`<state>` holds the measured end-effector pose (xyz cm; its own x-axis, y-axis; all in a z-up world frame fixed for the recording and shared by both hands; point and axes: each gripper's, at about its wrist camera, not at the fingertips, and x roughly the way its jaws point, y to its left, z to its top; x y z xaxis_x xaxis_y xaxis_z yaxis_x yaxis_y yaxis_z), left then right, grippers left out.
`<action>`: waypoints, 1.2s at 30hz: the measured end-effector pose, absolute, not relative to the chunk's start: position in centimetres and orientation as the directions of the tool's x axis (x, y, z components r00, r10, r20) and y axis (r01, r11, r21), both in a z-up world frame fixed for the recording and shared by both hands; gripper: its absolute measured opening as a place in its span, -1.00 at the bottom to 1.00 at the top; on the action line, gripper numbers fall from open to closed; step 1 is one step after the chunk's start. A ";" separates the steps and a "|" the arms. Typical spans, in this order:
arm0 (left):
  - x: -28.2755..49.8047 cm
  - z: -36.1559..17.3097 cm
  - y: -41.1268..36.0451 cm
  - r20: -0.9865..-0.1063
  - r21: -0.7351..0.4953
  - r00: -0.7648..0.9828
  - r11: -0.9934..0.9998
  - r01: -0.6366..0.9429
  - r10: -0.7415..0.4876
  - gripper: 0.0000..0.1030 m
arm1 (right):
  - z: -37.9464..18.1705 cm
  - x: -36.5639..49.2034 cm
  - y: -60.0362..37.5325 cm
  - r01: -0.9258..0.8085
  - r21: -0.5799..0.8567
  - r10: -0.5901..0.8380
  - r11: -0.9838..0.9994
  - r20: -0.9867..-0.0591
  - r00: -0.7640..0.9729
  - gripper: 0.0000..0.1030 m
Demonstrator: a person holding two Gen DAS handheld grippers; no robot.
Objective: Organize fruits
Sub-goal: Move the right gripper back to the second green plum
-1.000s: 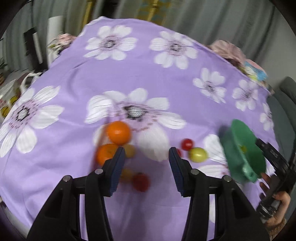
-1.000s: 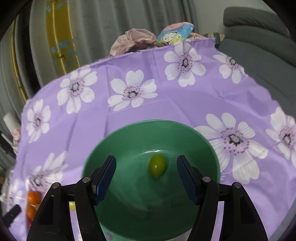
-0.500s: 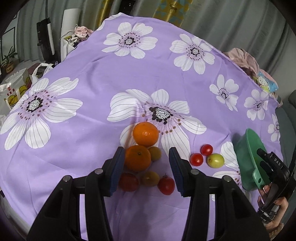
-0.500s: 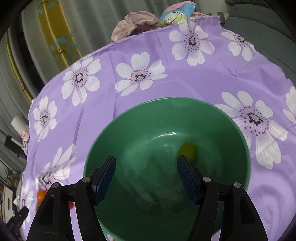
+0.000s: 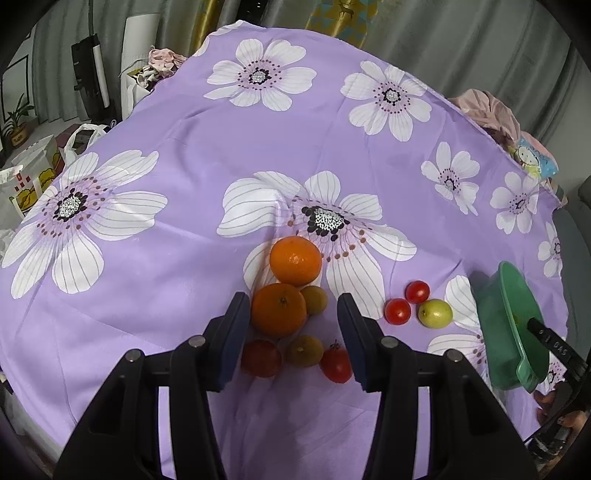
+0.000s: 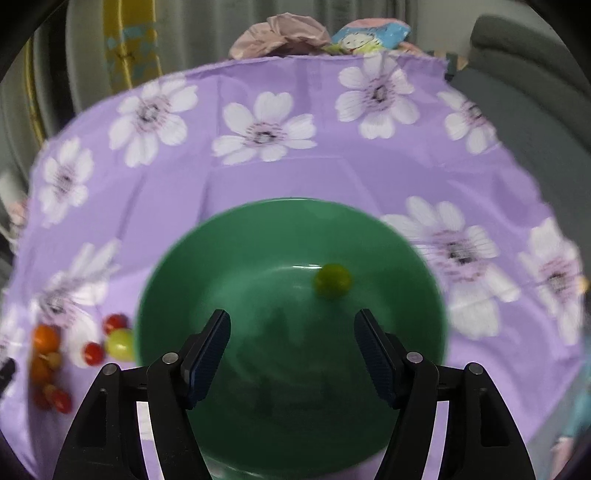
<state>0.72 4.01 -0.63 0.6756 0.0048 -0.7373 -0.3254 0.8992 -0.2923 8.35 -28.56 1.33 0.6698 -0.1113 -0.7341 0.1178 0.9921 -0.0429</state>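
A cluster of fruit lies on the purple flowered cloth: two oranges (image 5: pixel 294 261) (image 5: pixel 279 310), small brownish fruits (image 5: pixel 314 300), red tomatoes (image 5: pixel 335 363) and a green fruit (image 5: pixel 435 313). My left gripper (image 5: pixel 291 332) is open just above the near orange and holds nothing. A green bowl (image 6: pixel 258 266) sits under my right gripper (image 6: pixel 291 350), whose fingers stand apart over it. One small green fruit (image 6: pixel 331 280) lies inside the bowl. In the left wrist view the bowl (image 5: pixel 509 317) is tilted at the right, beside the right gripper's body.
The cloth-covered table (image 5: pixel 184 155) drops off at its near and left edges. Bags and boxes (image 5: pixel 33 173) stand on the floor to the left. Crumpled cloth and a printed pouch (image 6: pixel 369 33) lie at the far edge. A grey sofa (image 6: pixel 535 92) is at the right.
My left gripper has pulled back and centred over the fruit cluster. The bowl has shifted under my right gripper and the green fruit has rolled to the right inside it.
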 end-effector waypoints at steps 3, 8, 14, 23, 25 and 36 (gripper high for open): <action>0.8 -0.8 3.8 -0.745 -0.280 0.667 0.904 -0.323 0.008 0.04 | 2.5 7.5 -28.6 0.113 -0.030 -0.099 0.993 -0.719 0.687 0.35; 1.1 -1.1 3.5 -0.758 -0.256 0.653 0.913 -0.317 0.015 0.13 | 4.5 6.6 -25.9 -0.044 0.122 0.117 0.992 -0.696 0.708 0.35; 1.3 -1.6 4.0 -0.775 -0.250 0.632 0.907 -0.339 0.023 0.13 | 2.6 10.8 -17.6 -0.244 0.163 0.271 0.956 -0.810 0.520 0.35; 1.3 -1.7 4.1 -0.778 -0.248 0.627 0.900 -0.358 0.035 0.13 | -2.8 12.6 -12.3 -0.290 -0.032 0.118 0.957 -0.865 0.487 0.09; 1.4 -1.6 3.9 -0.777 -0.247 0.629 0.905 -0.347 0.029 0.13 | -3.1 12.6 -12.5 -0.296 -0.036 0.117 0.954 -0.869 0.481 0.09; 1.4 -1.9 3.5 -0.783 -0.234 0.621 0.910 -0.343 0.033 0.13 | -4.8 13.0 -13.0 -0.289 -0.028 0.104 0.957 -0.895 0.433 0.09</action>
